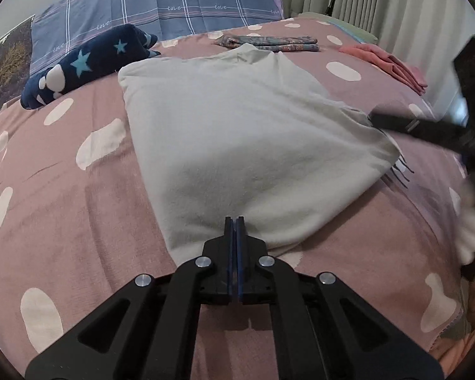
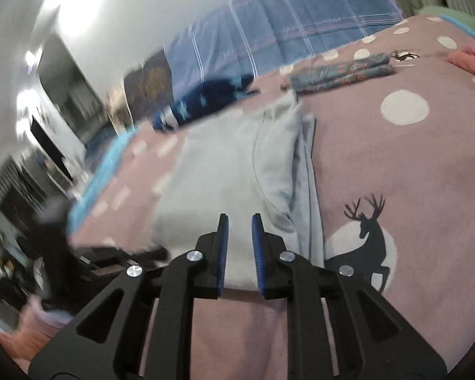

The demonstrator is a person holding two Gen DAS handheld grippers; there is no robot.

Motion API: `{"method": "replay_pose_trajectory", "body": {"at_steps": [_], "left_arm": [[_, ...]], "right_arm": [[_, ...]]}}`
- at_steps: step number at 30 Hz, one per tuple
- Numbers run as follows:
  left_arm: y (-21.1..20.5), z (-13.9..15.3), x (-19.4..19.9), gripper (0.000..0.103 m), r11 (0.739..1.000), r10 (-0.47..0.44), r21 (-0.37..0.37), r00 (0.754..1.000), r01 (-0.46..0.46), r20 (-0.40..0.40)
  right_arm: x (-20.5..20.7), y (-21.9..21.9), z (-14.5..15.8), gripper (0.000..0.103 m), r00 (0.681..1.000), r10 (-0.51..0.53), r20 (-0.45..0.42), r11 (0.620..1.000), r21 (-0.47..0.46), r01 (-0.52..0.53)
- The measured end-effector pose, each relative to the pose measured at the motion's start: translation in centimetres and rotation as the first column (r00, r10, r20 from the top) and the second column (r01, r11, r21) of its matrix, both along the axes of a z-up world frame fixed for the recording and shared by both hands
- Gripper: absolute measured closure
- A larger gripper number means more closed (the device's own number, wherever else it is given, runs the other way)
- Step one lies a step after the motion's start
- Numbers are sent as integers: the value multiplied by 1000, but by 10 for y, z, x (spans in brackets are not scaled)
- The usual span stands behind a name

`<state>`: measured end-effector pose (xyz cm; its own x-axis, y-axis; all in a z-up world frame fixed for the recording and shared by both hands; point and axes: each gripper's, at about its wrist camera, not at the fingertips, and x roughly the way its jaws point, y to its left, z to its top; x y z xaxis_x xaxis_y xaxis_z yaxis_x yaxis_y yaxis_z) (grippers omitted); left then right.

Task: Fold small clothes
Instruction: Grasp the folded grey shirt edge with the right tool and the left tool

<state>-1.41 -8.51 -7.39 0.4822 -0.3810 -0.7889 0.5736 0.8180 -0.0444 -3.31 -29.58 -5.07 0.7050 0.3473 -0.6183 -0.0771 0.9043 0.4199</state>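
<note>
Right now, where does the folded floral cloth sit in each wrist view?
Left wrist: folded floral cloth top centre, just beyond the pale garment.
Right wrist: floral cloth upper right, beyond the garment.
Shared landmark: blue plaid pillow behind it.

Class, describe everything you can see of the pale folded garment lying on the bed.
The pale garment is a soft, fleecy-looking off-white piece, folded into a rough rectangle with stacked layers showing along one edge. It lies flat on the pink spotted blanket. The left gripper, jaws together, sits at its near edge; whether it pinches cloth is unclear. The right gripper is open over another edge.
</note>
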Motion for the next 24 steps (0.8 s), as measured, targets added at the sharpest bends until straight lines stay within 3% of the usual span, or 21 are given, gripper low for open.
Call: {"method": "replay_pose_trajectory", "body": {"at_steps": [2,5,7,10,12,16,19,23,24], "left_arm": [[6,0,2,100,999,-3,-33,1000,2,-25],[16,3,3,100,996,2,-84,998,-8,-62],[20,11,5,100,994,11,-109,997,-19,-73],[18,35,9,100,994,13,-106,999,-8,46],[15,41,18,95,996,40,-84,995,-32,97],[13,11,48,91,996,80,-44,997,-79,21],[17,3,41,91,996,66,-72,996,-62,59],[17,11,37,87,997,59,-59,996,-55,62],[19,16,38,81,996,63,-73,996,-59,56]], "right_arm": [[9,2,-21,103,994,-57,-98,992,-120,45],[8,0,-26,103,992,-74,-105,988,-146,59],[5,7,-15,94,995,-64,-81,981,-188,48],[7,15,3,90,1000,-12,-27,982,-187,7],[16,25,20,86,1000,-3,25,971,-241,9],[38,33,20,84,998,55,45,971,-235,-43],[60,36,-17,83,998,-20,-58,916,-402,-5],[52,54,-9,78,1000,-19,-7,851,-525,12],[50,58,-8,78,1000,-15,-2,843,-537,11]]}}
